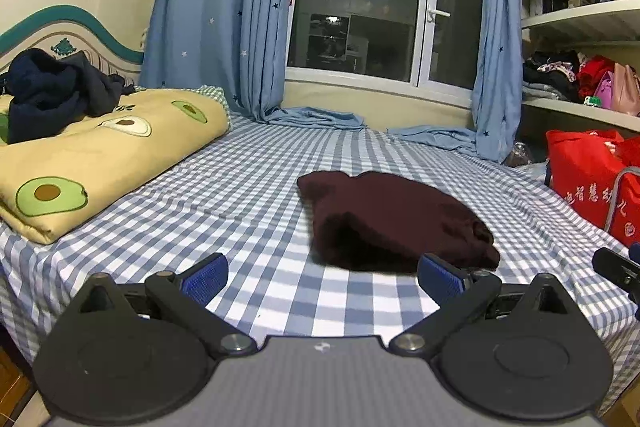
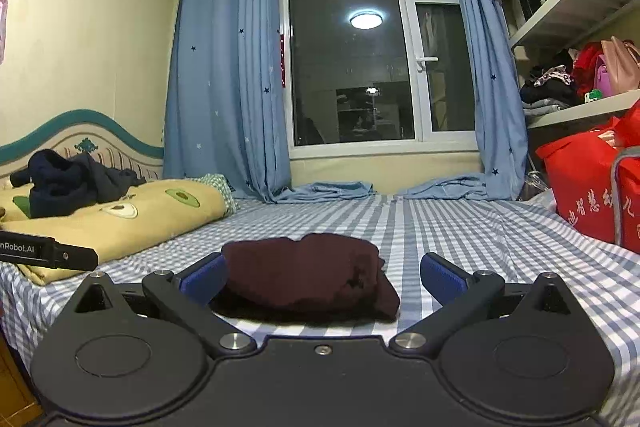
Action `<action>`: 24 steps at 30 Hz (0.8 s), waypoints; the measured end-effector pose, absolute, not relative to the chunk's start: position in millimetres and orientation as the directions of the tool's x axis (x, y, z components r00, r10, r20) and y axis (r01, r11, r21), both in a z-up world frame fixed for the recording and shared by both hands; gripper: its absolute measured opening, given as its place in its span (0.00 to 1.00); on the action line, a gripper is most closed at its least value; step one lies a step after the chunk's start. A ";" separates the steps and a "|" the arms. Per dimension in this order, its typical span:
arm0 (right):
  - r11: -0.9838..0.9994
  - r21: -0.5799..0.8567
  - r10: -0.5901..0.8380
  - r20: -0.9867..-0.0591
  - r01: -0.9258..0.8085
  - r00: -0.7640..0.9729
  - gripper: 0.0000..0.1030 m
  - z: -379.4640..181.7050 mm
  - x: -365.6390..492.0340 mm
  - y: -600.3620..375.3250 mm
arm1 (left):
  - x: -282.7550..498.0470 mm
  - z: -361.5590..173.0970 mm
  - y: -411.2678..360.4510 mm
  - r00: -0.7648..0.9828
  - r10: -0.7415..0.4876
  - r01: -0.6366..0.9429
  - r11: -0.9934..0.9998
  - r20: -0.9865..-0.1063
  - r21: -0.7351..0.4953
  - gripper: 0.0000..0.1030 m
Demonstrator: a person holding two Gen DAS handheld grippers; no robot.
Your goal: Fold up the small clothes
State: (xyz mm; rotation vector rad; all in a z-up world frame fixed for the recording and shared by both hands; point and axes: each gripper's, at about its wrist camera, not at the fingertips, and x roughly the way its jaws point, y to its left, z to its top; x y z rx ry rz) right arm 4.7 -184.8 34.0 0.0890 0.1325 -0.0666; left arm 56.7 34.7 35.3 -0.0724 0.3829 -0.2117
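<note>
Folded maroon garment lying on bed right before right tool; both tools spread wide, empty, left tool alongside.

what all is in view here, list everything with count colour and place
folded garment: 1, dark maroon, on the checked sheet in front of both grippers
bed sheet: 1, blue and white check, covers the bed
quilt: 1, yellow with avocado print, folded at the left of the bed
dark clothes: 1 pile, navy, on top of the quilt
headboard: 1, cream with teal trim, far left
curtains: 2, light blue with stars, either side of the window
window: 1, white frame, dark outside, far wall
bag: 1, red with white lettering, right edge of the bed
shelves: white, right wall, holding clothes and bags
left hand-held gripper: 1, black with blue pads, open
right hand-held gripper: 1, black with blue pads, open
</note>
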 end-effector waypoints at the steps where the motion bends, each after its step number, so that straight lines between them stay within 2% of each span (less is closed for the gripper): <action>1: 0.993 0.086 -0.063 -0.138 0.076 0.988 1.00 31.8 5.1 -183.6 | 56.9 33.2 35.1 0.904 -0.216 0.189 0.976 -0.368 -0.107 0.99; 11: 0.993 0.098 -0.054 -0.181 0.072 0.982 1.00 21.6 18.2 -180.0 | 67.4 21.1 33.7 0.890 -0.203 0.177 0.979 -0.409 -0.099 0.99; 24: 0.993 0.102 -0.042 -0.192 0.063 0.981 1.00 18.5 32.8 -181.4 | 74.1 15.3 33.7 0.884 -0.186 0.160 0.982 -0.429 -0.095 0.99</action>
